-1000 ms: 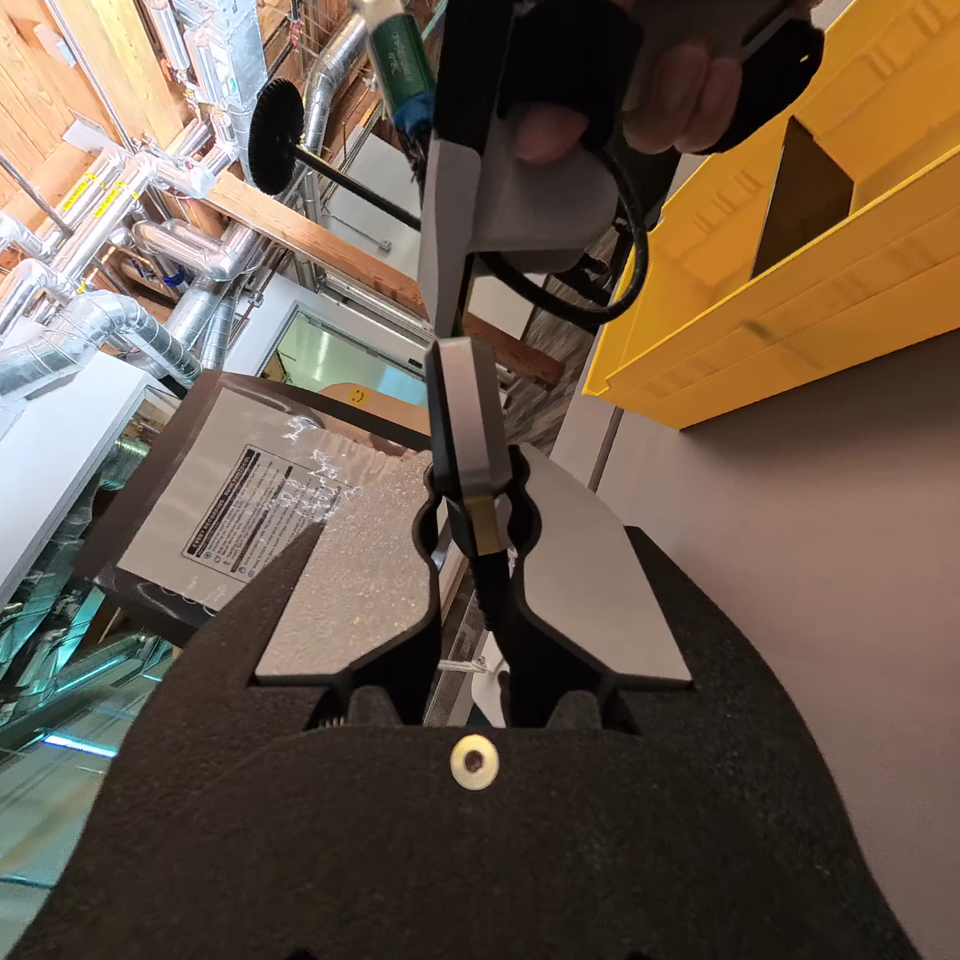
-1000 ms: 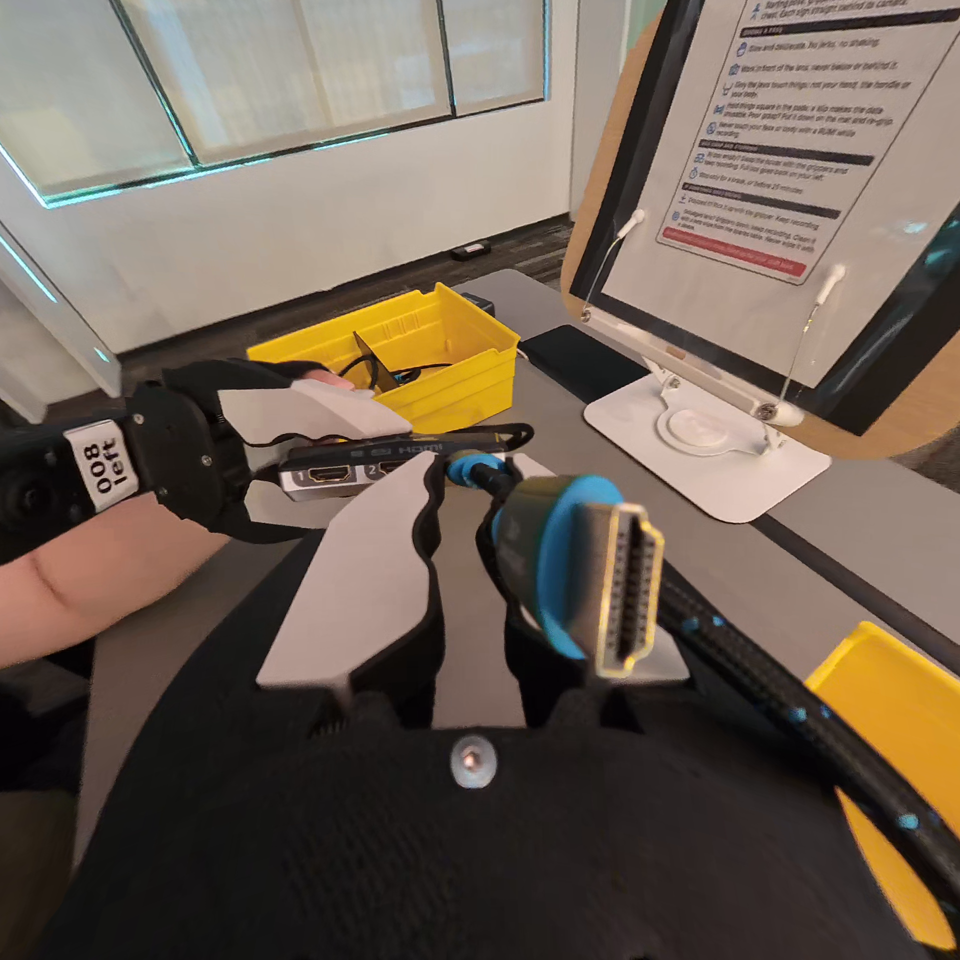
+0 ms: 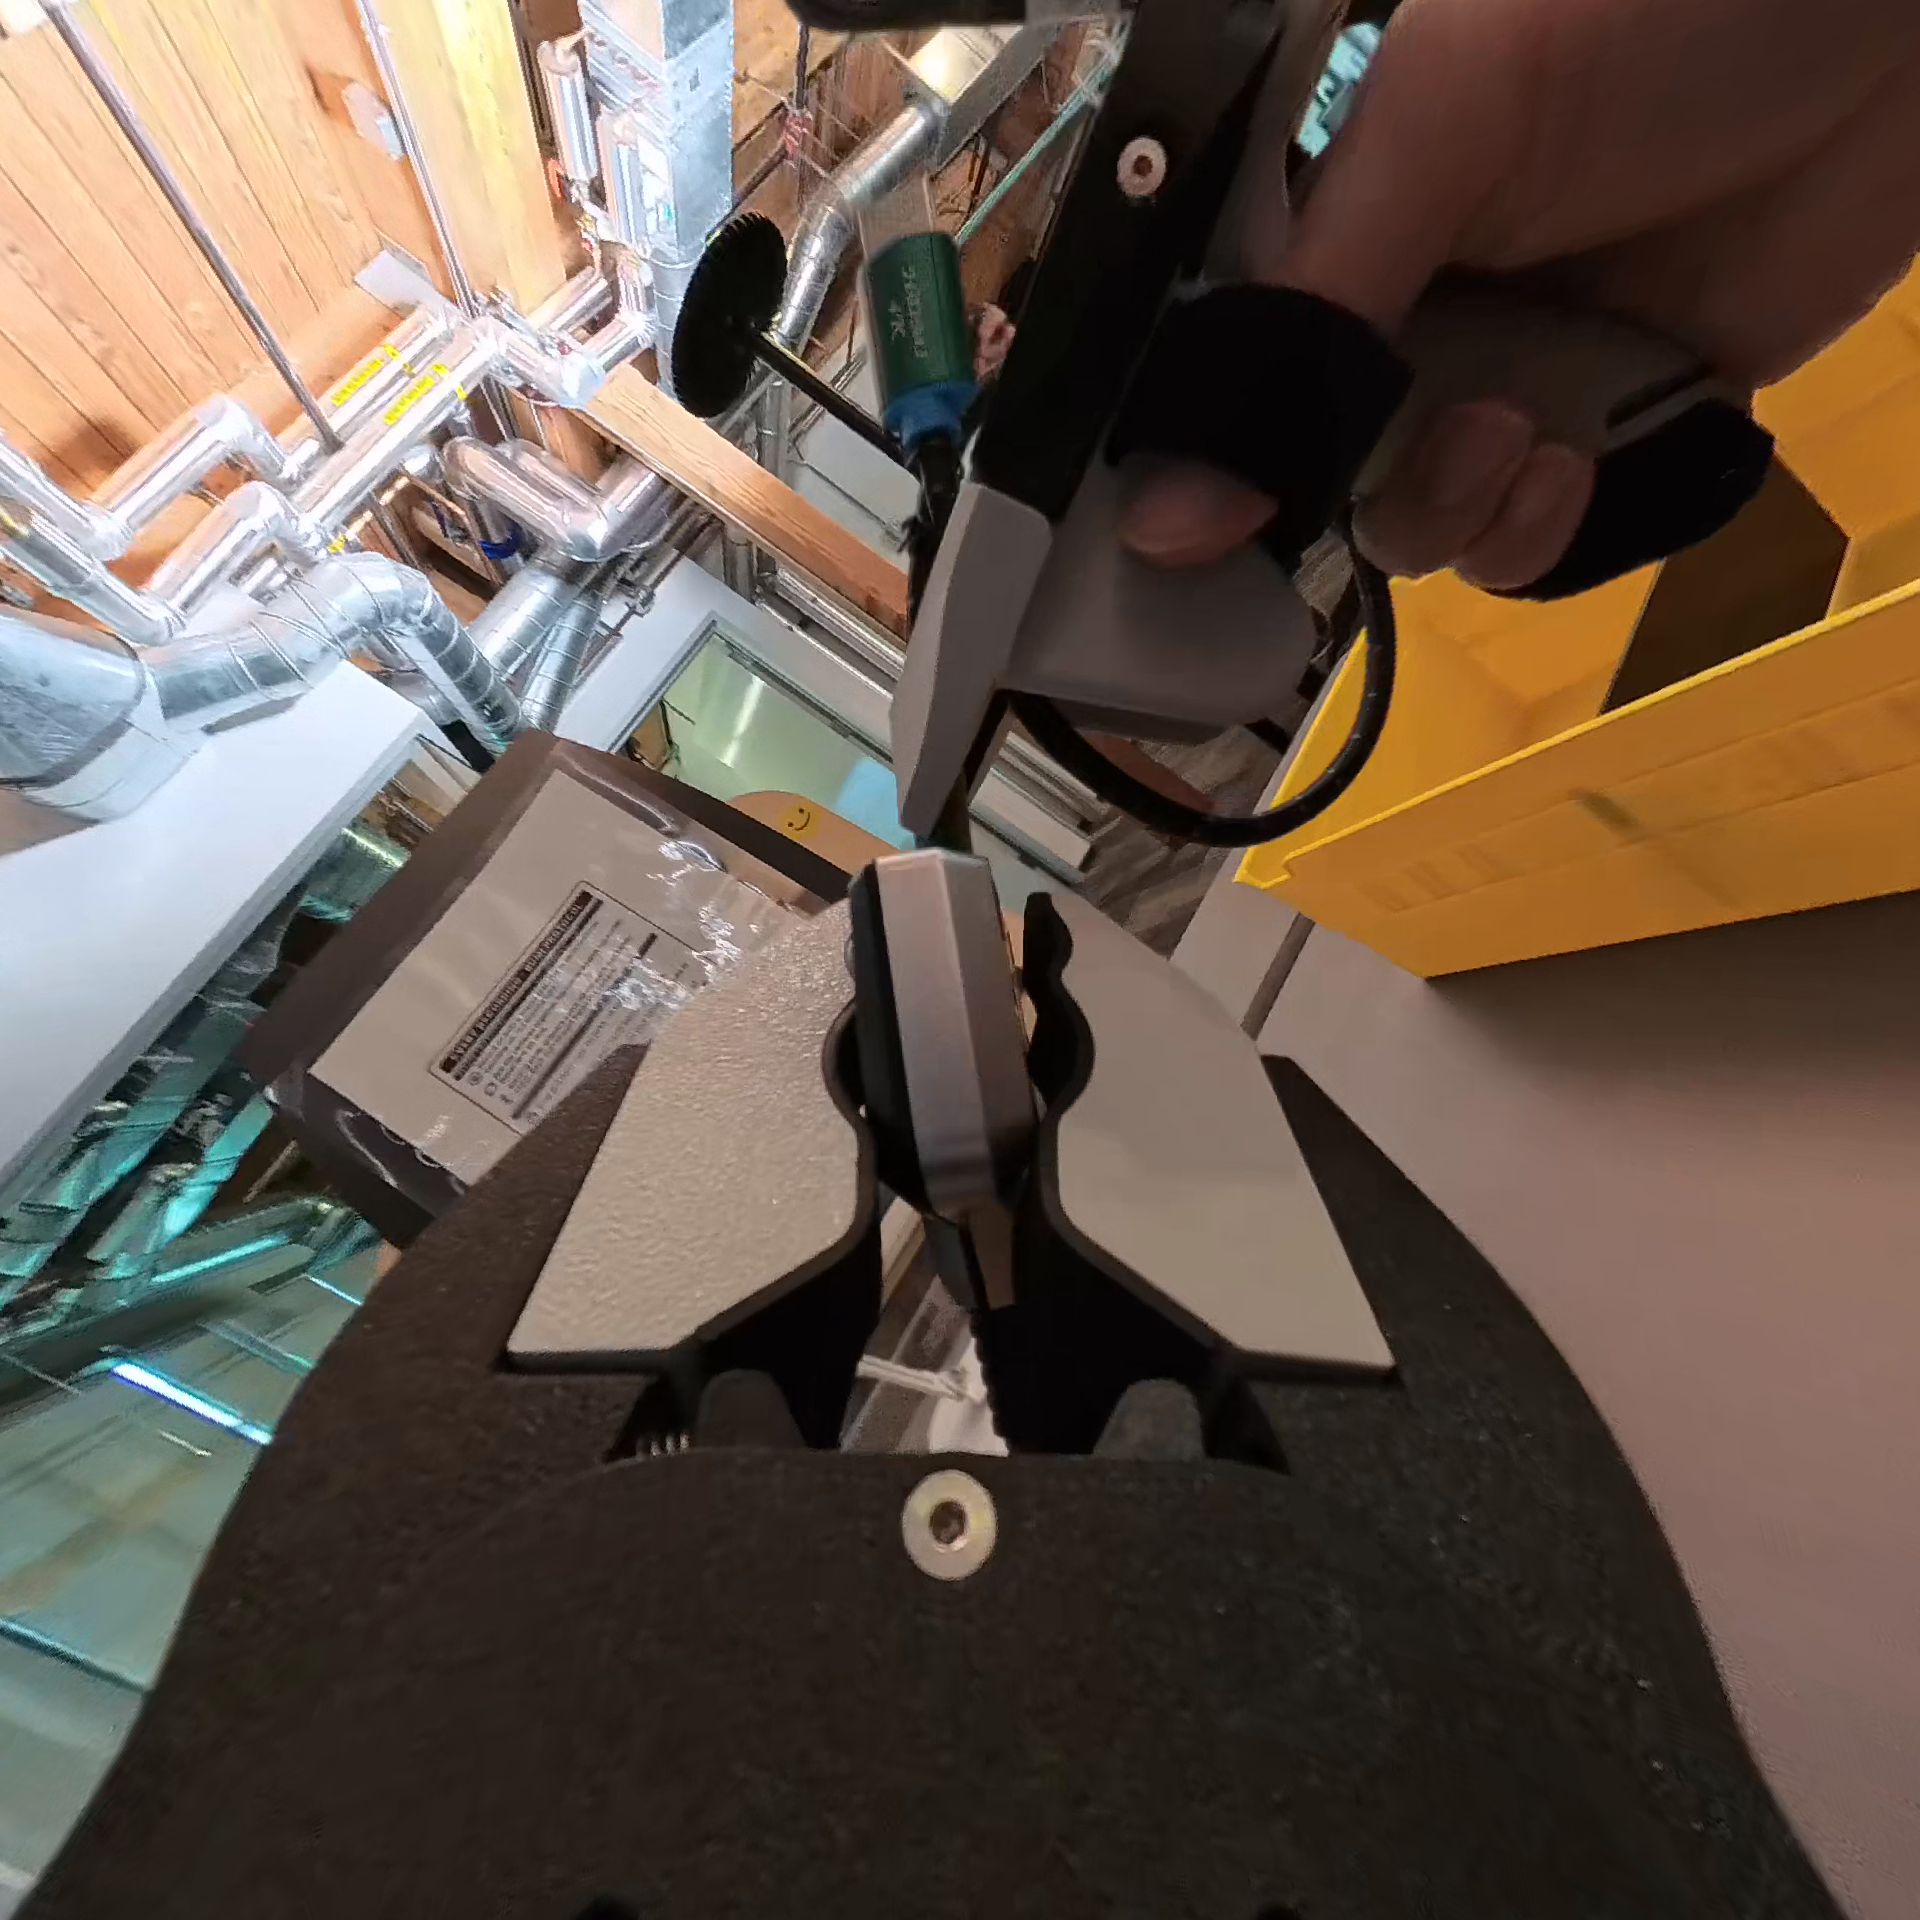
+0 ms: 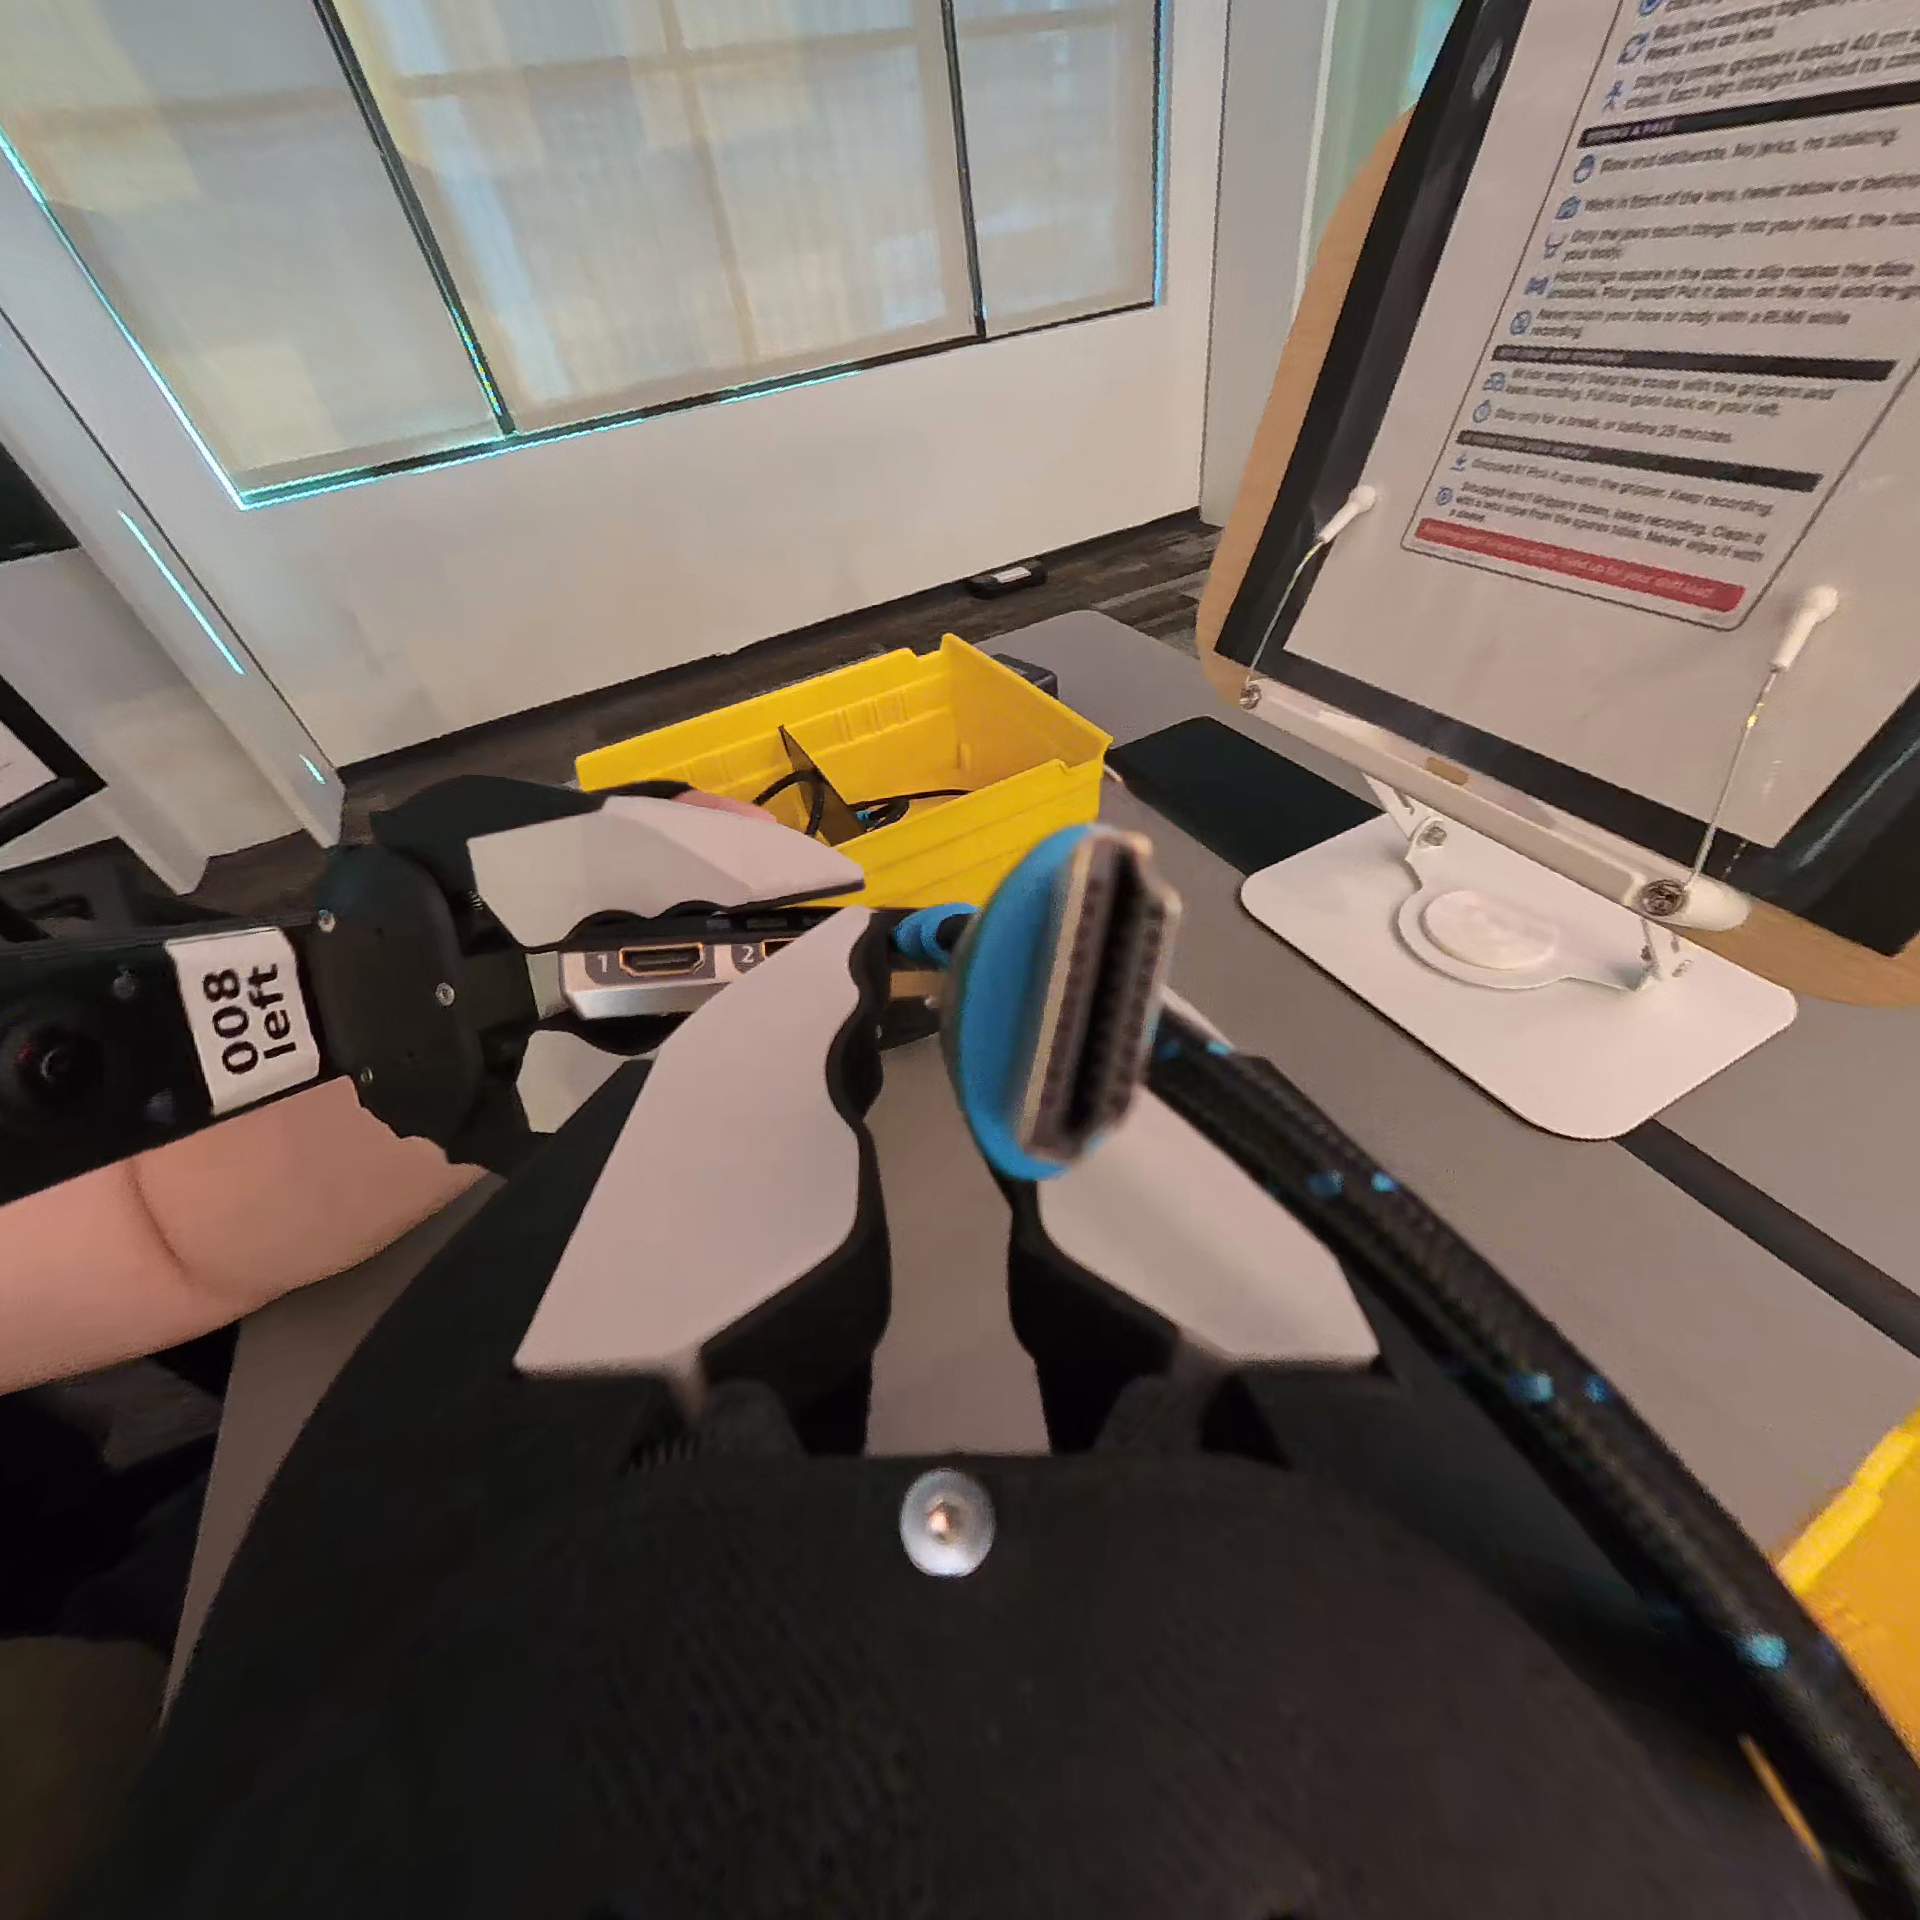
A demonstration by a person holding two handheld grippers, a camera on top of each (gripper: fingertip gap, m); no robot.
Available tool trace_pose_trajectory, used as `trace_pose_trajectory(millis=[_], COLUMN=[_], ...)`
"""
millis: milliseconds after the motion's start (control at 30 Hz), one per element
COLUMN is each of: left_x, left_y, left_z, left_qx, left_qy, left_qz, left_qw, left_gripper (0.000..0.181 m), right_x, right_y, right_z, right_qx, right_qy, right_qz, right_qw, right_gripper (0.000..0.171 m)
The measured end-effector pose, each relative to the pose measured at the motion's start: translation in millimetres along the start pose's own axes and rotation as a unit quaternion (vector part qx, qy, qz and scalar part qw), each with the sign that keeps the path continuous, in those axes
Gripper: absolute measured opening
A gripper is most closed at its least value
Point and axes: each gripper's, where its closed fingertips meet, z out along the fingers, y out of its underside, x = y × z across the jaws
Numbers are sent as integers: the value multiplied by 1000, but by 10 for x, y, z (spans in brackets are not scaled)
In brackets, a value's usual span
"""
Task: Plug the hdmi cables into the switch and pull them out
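Two grippers are engaged: my left gripper (image 3: 951, 1049) clamps the switch (image 3: 940, 1049) by its edges above the table (image 4: 1351, 1195). My right gripper (image 4: 940, 1039) pinches a cable (image 4: 1507, 1340) close to the switch; its blue plug (image 4: 1070, 1003) faces the camera, unplugged.

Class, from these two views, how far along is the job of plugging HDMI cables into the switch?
Done: the left gripper holds the switch up off the table. One cable seems already seated in it, behind a blue-collared plug.

In hand: the right gripper is at that cable; its exact grip is hidden. The loose plug dangles unplugged.

Left: the first port is empty; then pulling the cables out.
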Motion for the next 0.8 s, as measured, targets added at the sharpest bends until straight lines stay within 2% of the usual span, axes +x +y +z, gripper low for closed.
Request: trace_pose_trajectory(millis=[300,800], left_x=[17,-33], left_y=[-180,-241], left_z=[-71,-91], left_qx=[28,16], left_qy=[31,7], left_qz=[42,86], left_qw=[998,996], left_gripper=[25,25], right_x=[-124,-192], right_y=[-24,-80], right_z=[-140,-152], right_qx=[-10,5], right_qy=[-61,-51], right_qz=[-15,-68], right_qw=[998,996], right_gripper=[25,24])
